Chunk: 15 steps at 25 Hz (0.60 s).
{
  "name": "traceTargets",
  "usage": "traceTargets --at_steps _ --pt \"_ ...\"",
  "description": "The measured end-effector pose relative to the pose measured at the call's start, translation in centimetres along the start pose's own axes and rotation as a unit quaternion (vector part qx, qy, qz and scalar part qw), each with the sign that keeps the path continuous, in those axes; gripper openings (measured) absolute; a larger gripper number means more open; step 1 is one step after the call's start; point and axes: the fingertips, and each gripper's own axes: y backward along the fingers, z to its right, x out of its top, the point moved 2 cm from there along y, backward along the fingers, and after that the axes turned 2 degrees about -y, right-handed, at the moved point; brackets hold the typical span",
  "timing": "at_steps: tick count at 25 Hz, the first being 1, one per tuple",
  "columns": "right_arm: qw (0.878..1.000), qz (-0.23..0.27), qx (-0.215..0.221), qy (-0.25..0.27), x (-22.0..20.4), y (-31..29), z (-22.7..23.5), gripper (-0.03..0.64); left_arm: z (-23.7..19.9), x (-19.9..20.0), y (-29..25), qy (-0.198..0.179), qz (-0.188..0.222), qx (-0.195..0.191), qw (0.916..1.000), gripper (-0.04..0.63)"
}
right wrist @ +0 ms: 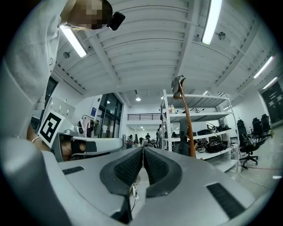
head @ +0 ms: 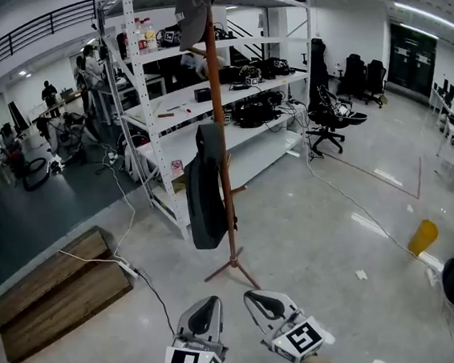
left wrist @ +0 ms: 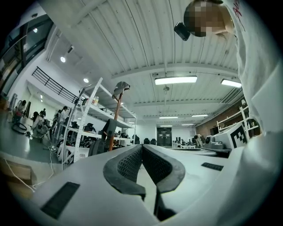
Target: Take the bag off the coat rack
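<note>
Dark bag [head: 205,191] hanging on coat rack [head: 215,89] | left tongs [head: 210,302] clenched, empty | right tongs [head: 253,295] clenched, empty

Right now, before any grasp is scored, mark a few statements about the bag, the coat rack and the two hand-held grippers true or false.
1. The dark bag hangs on the coat rack. True.
2. The left hand-held gripper is shut on the bag. False: it is shut on nothing, short of the rack.
3. A grey cap tops the coat rack. True.
4. The right hand-held gripper has its jaws wide apart. False: they are together, empty.
</note>
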Motion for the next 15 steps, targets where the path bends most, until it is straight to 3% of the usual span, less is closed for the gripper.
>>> traceTargets --at_steps 8,15 --pt "1.0 -0.016 -0.014 -0.01 -1.3 2.0 3.0 0.02 1.3 -0.7 -1.4 0.007 0.002 0.015 0.9999 0.018" --pt "1.0 -0.031 -0.001 0.006 -2.5 -0.1 4.9 0.02 -0.9 -2.1 -3.8 0.022 -0.01 0.029 0.9993 0.018"
